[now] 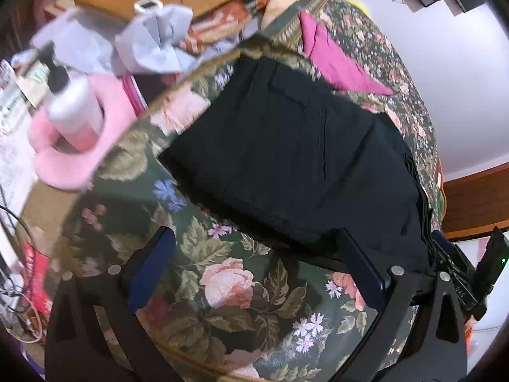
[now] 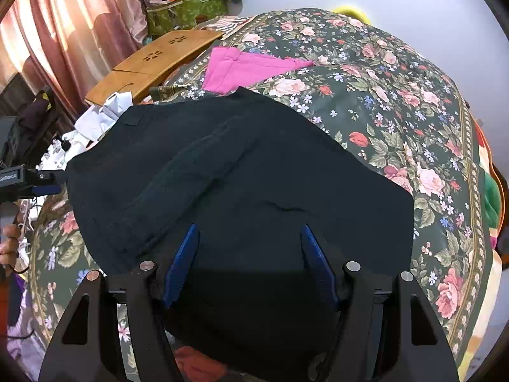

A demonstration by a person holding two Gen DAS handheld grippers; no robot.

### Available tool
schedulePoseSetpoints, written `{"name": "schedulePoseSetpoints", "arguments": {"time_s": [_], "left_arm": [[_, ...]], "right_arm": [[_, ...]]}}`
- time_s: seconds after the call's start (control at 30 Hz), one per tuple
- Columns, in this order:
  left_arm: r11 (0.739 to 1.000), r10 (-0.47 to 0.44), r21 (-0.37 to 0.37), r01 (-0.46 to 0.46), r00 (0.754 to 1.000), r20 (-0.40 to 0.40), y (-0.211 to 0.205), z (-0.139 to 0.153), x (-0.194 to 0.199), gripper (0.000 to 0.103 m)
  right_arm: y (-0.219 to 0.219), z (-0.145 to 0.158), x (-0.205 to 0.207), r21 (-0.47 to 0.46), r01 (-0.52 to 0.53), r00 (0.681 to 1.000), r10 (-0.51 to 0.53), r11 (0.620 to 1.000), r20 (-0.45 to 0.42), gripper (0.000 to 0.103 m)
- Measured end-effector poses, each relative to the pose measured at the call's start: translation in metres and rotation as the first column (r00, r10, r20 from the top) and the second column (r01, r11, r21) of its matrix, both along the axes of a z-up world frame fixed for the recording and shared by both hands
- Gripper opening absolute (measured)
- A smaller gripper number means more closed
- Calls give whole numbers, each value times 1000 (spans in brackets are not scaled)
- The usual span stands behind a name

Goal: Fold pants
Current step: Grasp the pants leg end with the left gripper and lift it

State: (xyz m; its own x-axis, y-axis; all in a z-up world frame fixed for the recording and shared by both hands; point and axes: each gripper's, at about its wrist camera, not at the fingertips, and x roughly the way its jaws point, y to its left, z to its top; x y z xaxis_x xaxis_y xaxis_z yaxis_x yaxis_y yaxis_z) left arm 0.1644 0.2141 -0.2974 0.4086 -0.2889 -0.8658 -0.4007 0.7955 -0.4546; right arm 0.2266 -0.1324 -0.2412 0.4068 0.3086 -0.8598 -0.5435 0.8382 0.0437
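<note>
Black pants (image 1: 286, 159) lie folded flat in a rough rectangle on a floral bedspread (image 1: 222, 286). My left gripper (image 1: 257, 251) is open wide above the bedspread just short of the pants' near edge, and its right finger reaches that edge. In the right wrist view the pants (image 2: 241, 175) fill the middle. My right gripper (image 2: 249, 242) hovers over their near part, open, with only flat cloth under the gap. The left gripper (image 2: 31, 181) shows at the pants' left edge, and the right gripper (image 1: 461, 270) shows by their right corner.
A pink garment (image 2: 241, 67) lies on the bedspread (image 2: 381, 95) beyond the pants. To the left are a wooden lap table (image 2: 152, 63), crumpled white cloth (image 1: 152, 41), a pump bottle (image 1: 73, 108) on a pink item (image 1: 73, 165), and curtains (image 2: 63, 31).
</note>
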Motion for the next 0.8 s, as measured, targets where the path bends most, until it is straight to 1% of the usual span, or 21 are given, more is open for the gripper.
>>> {"name": "schedulePoseSetpoints", "arguments": {"time_s": [0.1,0.2,0.23,0.3,0.43,0.47,0.5,0.53,0.6,0.67,0.7,0.73,0.8], "left_arm": [[1000,-3,-17,3,1000,7,0,-5,5,103],[996,4,-85,-2,1000,22,5,-10,13,103],[993,4,-122,0,1000,31,8,-13,17,103],[985,-7,-172,15,999,45,12,-18,24,103],[978,-11,-209,22,999,50,16,-25,38,102],[978,-9,-208,18,999,46,17,-26,41,96],[979,-8,-201,16,999,38,18,-26,44,86],[982,-6,-190,10,1000,26,19,-28,49,80],[987,5,-161,-5,1000,-1,21,-30,52,45],[988,14,-156,-15,1000,-9,24,-32,54,37],[991,22,-133,-22,1000,-1,23,-29,53,34],[995,19,-102,-18,1000,9,20,-24,53,33],[1000,5,-7,-5,999,40,11,-11,53,27]], "right_arm": [[0,-1,1,5,2,1000,-2,1000,-14,64],[2,-3,-3,-1,-2,1000,2,1000,-1,63],[3,-3,-4,-4,-3,1000,3,1000,3,63],[3,-3,-4,-4,-2,1000,2,1000,5,63],[2,-5,-2,10,0,1000,0,1000,-4,63],[2,-5,-2,12,0,1000,0,1000,-6,63],[2,-5,-2,14,0,1000,0,1000,-7,64],[2,-5,-2,17,1,1000,-1,1000,-7,64],[1,-5,-1,20,2,1000,-2,1000,-8,64],[1,-5,-2,25,6,1000,-5,1000,-8,64],[0,-5,-2,29,9,1000,-8,1000,-9,64],[0,-4,-3,34,11,1000,-11,999,-10,64],[-3,-3,-3,49,15,1000,-15,999,-16,64]]}}
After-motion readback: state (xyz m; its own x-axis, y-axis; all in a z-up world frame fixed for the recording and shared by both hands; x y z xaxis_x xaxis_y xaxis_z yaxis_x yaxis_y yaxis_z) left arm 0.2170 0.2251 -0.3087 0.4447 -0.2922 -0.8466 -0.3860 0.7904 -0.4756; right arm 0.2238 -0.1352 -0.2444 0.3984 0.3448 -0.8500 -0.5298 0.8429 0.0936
